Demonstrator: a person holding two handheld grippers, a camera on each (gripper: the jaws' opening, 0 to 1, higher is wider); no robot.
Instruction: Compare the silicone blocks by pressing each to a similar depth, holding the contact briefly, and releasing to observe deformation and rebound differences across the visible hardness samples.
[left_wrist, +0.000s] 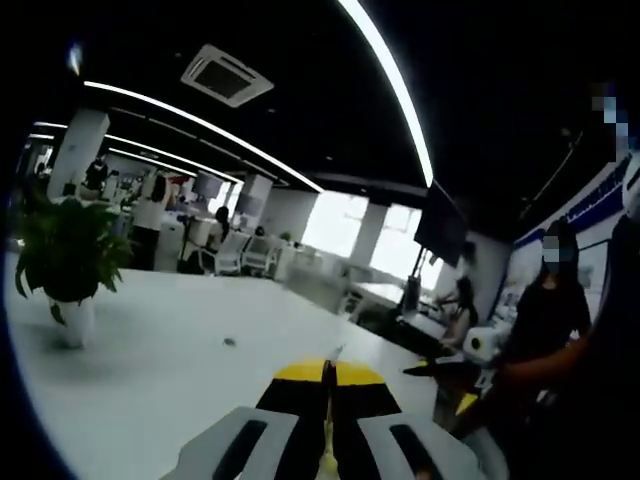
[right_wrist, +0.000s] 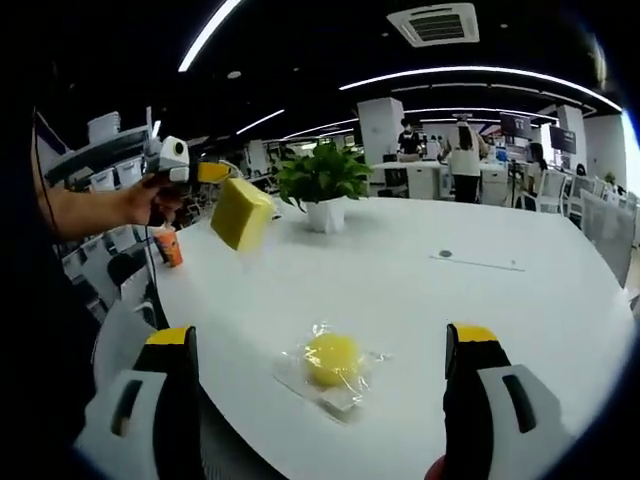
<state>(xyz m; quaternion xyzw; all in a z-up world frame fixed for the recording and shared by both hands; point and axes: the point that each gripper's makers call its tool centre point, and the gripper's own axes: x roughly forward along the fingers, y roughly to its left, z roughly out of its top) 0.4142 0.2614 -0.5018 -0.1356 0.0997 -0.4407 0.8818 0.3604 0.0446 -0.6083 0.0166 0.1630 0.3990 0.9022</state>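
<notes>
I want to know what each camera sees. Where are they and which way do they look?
Left gripper view: rides the left claw, jaws together; looks across the table at a plant.
Right gripper view: rides the right claw, jaws wide; looks down at a wrapped ball; a hand holds the other claw gripping a yellow block.
Shared: table, plant.

I see a smooth, faintly glossy white table carrying a yellow ball in crinkly clear plastic wrap at my six o'clock, and a matt, spongy yellow block at ten o'clock.
</notes>
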